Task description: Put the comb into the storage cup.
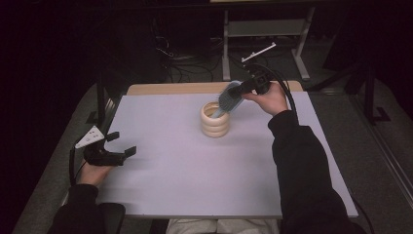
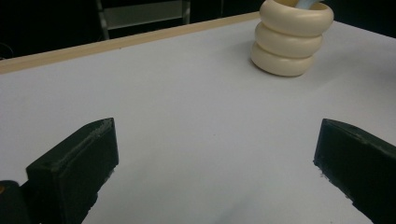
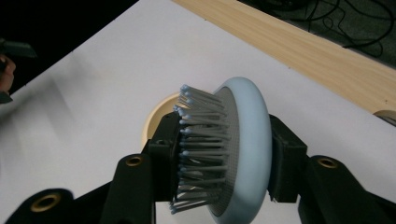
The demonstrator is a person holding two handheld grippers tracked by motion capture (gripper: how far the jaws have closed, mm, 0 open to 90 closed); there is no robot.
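Note:
A pale blue hairbrush (image 1: 229, 99) with grey bristles (image 3: 201, 144) hangs tilted over a cream holder (image 1: 215, 121) made of three stacked rings. Its lower end dips into the holder's mouth (image 2: 308, 3). My right gripper (image 1: 237, 91) is shut on the brush head, one pad against the bristles and the other on the smooth back (image 3: 247, 140). The holder's rim (image 3: 154, 116) shows just beneath the brush. My left gripper (image 1: 122, 144) rests low at the table's left edge, jaws wide apart and nothing between them (image 2: 217, 154). The holder (image 2: 290, 39) stands well ahead of it to the right.
The white tabletop (image 1: 170, 170) has a wooden strip (image 1: 170, 88) along its far edge. Behind the table, cables and a metal stand's legs (image 1: 226, 53) lie on a dark floor. The person's sleeve (image 1: 302, 161) crosses the table's right side.

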